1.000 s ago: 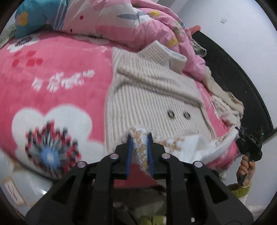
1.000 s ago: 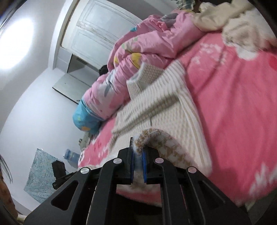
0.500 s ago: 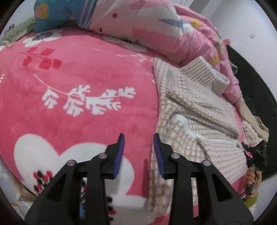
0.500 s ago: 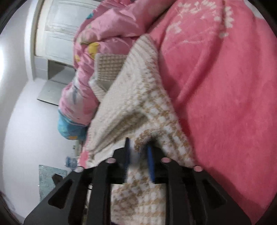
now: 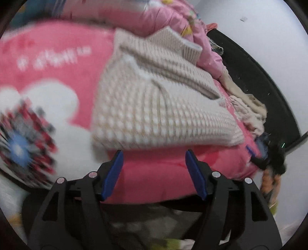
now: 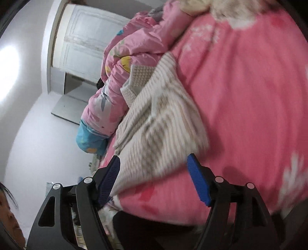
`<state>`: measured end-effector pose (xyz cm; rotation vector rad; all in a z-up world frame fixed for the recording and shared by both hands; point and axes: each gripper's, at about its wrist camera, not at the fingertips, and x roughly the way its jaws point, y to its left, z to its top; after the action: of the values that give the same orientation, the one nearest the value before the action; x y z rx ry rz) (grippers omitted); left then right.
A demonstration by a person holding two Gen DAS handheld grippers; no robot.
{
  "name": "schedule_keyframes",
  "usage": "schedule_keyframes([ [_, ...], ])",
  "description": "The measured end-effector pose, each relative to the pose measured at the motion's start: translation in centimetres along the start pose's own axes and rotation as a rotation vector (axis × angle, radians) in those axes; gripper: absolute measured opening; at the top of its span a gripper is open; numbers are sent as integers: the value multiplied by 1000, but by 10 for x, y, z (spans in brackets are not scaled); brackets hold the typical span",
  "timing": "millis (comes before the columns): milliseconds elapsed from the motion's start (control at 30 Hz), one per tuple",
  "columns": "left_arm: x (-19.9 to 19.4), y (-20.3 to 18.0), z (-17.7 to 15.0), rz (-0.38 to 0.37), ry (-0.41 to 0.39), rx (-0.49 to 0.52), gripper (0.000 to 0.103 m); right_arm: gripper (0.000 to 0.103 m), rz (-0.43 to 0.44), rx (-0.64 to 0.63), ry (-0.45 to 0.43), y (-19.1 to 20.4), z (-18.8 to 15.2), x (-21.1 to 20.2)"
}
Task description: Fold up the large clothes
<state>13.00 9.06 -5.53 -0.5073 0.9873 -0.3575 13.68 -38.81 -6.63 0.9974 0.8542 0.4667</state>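
Left wrist view, left to right: pink blanket [image 5: 57, 63] with a white flower print and a blurred red-blue flower at the far left, covering the bed. Middle: cream knit sweater [image 5: 154, 107] lies folded on the blanket, collar at the far end against the pink quilt [image 5: 154, 15], near folded edge just beyond my left tool [image 5: 154, 163]. Left tool is spread, blue pads well apart, nothing between them but blanket; its jaws have just been opening and the sweater is clear of the pads. Right of the sweater: a heap of pale clothes [image 5: 248, 107] at the bed edge, then the dark headboard [image 5: 259, 77] and the white wall. Far right, low: my right tool [image 5: 269, 153], small and blurred, hand under it. Right wrist view, left to right: white wall, white door [image 6: 82, 38], part of a person at the bottom left corner. Then the pink quilt [image 6: 130, 48] with its blue end, bunched along the far side of the sweater [image 6: 157, 119]. The sweater runs diagonally down towards my right tool [image 6: 154, 173]; its near edge sits between the blue pads, close by the left pad, but is not pinched. Right tool spread wide, jaws just been opening. Right of it, only pink blanket [image 6: 250, 96]. Both views are motion-blurred.
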Motion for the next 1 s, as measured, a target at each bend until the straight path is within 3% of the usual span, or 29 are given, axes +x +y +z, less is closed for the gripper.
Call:
schedule_keyframes([
  [133,19,26,5,-8,-66,-143,63,70,-4,64,-13,-21,-4,14],
  [300,23,51,11,-128,-148,-294,64,69,36,140,-81,-37,11,25],
  [400,25,63,14,-172,-202,-402,64,55,-14,141,-122,-35,16,27],
  [467,25,61,18,-132,-232,-407,58,51,-35,127,-146,-30,19,29],
  [533,26,54,25,-38,-244,-368,47,45,-87,99,-170,-26,22,35],
  [600,30,39,33,92,-245,-282,37,31,-173,41,-173,-18,27,45],
  [633,29,33,37,139,-248,-237,23,27,-206,5,-171,-13,28,47],
  [733,13,-4,44,308,-298,3,15,17,-334,-206,-206,34,26,41],
  [833,-16,-34,43,349,-350,138,13,15,-337,-319,-236,73,18,22],
  [1000,-64,-43,36,302,-349,180,13,14,-307,-376,-242,97,-9,-20],
])
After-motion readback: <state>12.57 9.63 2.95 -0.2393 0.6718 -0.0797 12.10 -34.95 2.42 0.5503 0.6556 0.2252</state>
